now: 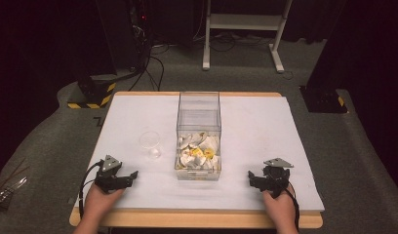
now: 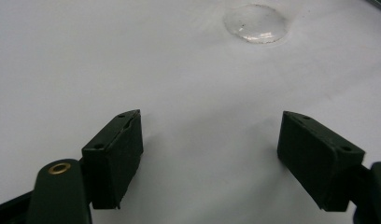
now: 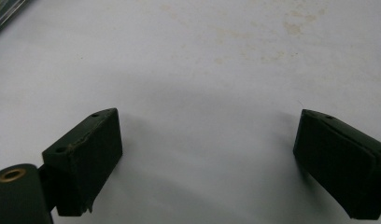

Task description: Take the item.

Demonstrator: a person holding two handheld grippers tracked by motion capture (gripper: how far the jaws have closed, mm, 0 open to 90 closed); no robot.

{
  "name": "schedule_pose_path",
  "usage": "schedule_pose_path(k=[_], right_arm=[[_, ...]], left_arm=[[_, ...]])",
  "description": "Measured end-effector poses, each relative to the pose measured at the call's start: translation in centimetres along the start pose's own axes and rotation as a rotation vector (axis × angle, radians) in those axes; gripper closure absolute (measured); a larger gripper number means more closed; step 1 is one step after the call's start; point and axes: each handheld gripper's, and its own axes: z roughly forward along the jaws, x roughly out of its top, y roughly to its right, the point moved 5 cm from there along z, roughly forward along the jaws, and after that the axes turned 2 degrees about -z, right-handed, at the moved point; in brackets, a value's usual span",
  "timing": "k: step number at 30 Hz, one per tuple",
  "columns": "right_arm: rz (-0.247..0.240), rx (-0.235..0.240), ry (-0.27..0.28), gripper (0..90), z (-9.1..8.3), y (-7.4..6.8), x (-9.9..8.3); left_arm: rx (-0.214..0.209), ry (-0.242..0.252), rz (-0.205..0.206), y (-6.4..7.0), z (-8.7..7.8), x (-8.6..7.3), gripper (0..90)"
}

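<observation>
A clear plastic box (image 1: 198, 127) stands in the middle of the white table (image 1: 265, 126), with several white and yellow pieces (image 1: 199, 152) heaped in its near end. A clear plastic cup (image 1: 150, 143) stands just left of the box; its base (image 2: 256, 23) appears at the top of the left gripper view. My left gripper (image 1: 131, 176) rests on the table near the front left, open, nothing between its jaws (image 2: 212, 154). My right gripper (image 1: 252, 178) rests near the front right, also open and empty (image 3: 207, 158).
Faint stains (image 3: 254, 32) mark the table surface ahead of the right gripper. Beyond the table are a white stand (image 1: 243, 29), cables and yellow-black striped bases (image 1: 92, 95) on the carpet. Some tools (image 1: 4, 190) lie on the floor at the left.
</observation>
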Motion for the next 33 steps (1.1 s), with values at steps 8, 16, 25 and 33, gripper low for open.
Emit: schedule_pose_path(k=[8, 16, 25, 33], right_arm=[[0.002, -0.001, -0.002, 7.7, 0.0, 0.0, 0.0], [0.000, -0.002, -0.001, 7.7, 0.0, -0.1, -0.1], [0.000, -0.002, -0.001, 7.7, 0.0, -0.1, -0.1], [0.001, -0.001, -0.001, 7.7, 0.0, -0.1, -0.1]], left_arm=[[0.006, 0.002, 0.003, 0.0, 0.0, 0.0, 22.9], [0.002, -0.001, 0.010, 0.1, -0.1, 0.1, 24.8], [0.002, 0.012, 0.005, 0.0, -0.6, 0.2, 24.1], [-0.018, 0.019, 0.005, 0.3, -1.1, 0.4, 25.3]])
